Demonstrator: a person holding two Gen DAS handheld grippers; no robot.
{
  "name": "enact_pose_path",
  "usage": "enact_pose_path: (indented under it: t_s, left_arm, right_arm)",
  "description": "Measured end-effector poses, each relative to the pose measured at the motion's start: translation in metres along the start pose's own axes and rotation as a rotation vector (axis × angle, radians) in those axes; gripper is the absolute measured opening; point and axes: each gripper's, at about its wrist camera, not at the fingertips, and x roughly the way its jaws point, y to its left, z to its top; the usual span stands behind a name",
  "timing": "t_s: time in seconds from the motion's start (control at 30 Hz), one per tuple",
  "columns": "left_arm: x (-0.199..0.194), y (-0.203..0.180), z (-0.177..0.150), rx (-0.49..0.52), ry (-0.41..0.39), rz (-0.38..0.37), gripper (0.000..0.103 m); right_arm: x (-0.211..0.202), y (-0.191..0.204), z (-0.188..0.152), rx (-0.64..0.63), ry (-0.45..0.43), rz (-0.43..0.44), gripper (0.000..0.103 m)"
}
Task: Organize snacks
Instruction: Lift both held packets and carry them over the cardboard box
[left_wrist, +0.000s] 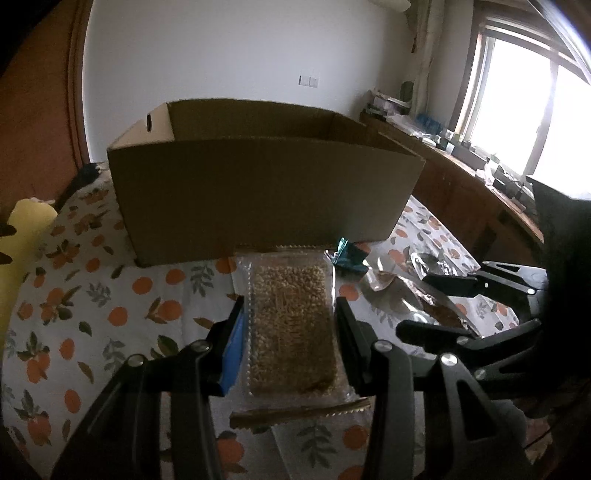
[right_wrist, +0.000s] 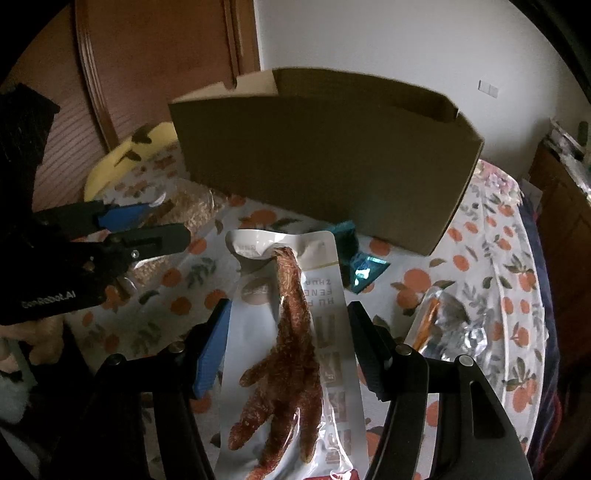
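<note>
- Snacks: a clear, flat rectangular packet of puffed-grain bar (left_wrist: 291, 325) sits clamped between the left gripper (left_wrist: 290, 310) pads, lifted in front of the brown cardboard box (left_wrist: 258, 192).
- Only the right wrist view shows the white glossy pouch printed with a reddish chicken foot (right_wrist: 291, 350), pinched by the right gripper (right_wrist: 290, 317).
- A teal foil wrapper (right_wrist: 364, 267) and crinkled silver packets (right_wrist: 448, 319) lie on the orange-print tablecloth (left_wrist: 110, 295).
- A yellow plush toy (left_wrist: 22, 240) rests beside the box.
</note>
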Motion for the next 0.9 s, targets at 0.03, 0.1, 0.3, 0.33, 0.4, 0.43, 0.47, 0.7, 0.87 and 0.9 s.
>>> enact_pose_path:
  t_s: [0.03,0.1,0.3,0.33,0.4,0.43,0.47,0.7,0.87,0.9]
  left_arm:
    - [-0.003,0.000,0.002,0.004,-0.006,0.002,0.044]
    - [-0.007,-0.001,0.005,0.012,-0.017,0.007,0.044]
    - [-0.017,-0.002,0.014,0.027,-0.040,0.011,0.044]
    - [-0.018,-0.002,0.015,0.027,-0.043,0.010,0.044]
    - [-0.022,-0.002,0.018,0.030,-0.053,0.000,0.044]
    - [-0.024,-0.003,0.019,0.034,-0.058,-0.004,0.044]
    - [-0.025,-0.004,0.020,0.036,-0.059,-0.005,0.044]
    - [-0.037,-0.009,0.041,0.078,-0.088,-0.011,0.044]
    - [-0.042,-0.006,0.056,0.093,-0.107,-0.010,0.044]
    - [-0.043,-0.004,0.059,0.092,-0.111,-0.011,0.044]
  right_arm:
    - [-0.003,0.000,0.002,0.000,-0.007,-0.001,0.064]
    - [-0.011,0.000,0.006,-0.003,-0.024,-0.004,0.064]
    - [-0.026,-0.002,0.014,-0.004,-0.059,-0.012,0.064]
    - [-0.029,-0.002,0.015,-0.005,-0.065,-0.015,0.064]
    - [-0.032,-0.004,0.018,-0.006,-0.069,-0.021,0.064]
    - [-0.034,-0.004,0.020,-0.009,-0.068,-0.026,0.064]
    - [-0.036,-0.004,0.020,-0.015,-0.069,-0.029,0.064]
    - [-0.055,-0.007,0.032,-0.038,-0.098,-0.048,0.064]
    - [-0.061,-0.010,0.043,-0.035,-0.109,-0.067,0.064]
    - [-0.062,-0.010,0.046,-0.040,-0.114,-0.071,0.064]
